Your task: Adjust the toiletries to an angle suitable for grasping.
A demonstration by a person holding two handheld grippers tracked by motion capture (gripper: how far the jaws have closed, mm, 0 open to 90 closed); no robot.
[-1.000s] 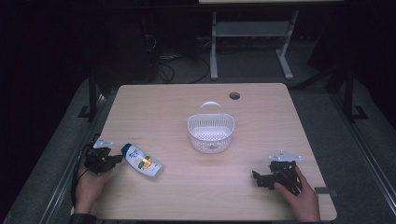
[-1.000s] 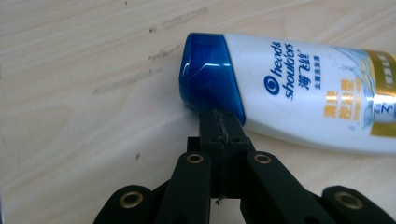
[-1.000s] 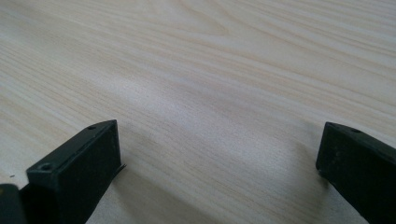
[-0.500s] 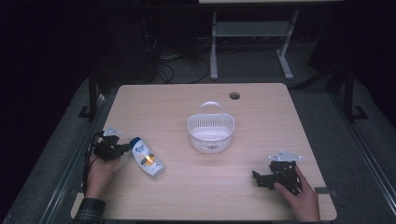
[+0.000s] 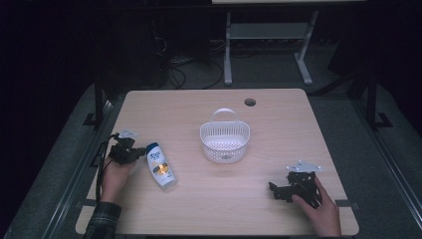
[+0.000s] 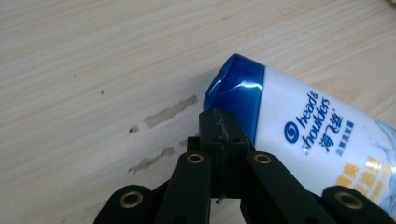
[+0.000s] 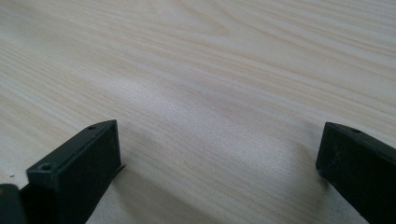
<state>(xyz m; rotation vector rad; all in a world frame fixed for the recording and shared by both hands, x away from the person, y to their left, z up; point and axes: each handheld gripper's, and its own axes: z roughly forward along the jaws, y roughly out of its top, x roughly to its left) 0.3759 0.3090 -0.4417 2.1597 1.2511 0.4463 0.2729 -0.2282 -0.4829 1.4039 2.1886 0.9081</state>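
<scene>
A pale wood-grain worktop with a round cable hole near its far edge carries everything here. At its middle stands a white slotted plastic basket with a hoop handle on its far side, upright and empty as far as the high view shows. To the basket's left, well apart from it, a white Head & Shoulders shampoo bottle lies flat on the worktop, its blue cap pointing away from the basket and toward the worktop's left edge. The left gripper sits just beside that cap, held by a hand with a plaid sleeve; in the left gripper view its jaws are pressed together with nothing between them, the tip just at the cap's edge. To the basket's lower right, near the worktop's front right corner, the right gripper rests low over bare wood, its jaws spread wide and holding nothing.
</scene>
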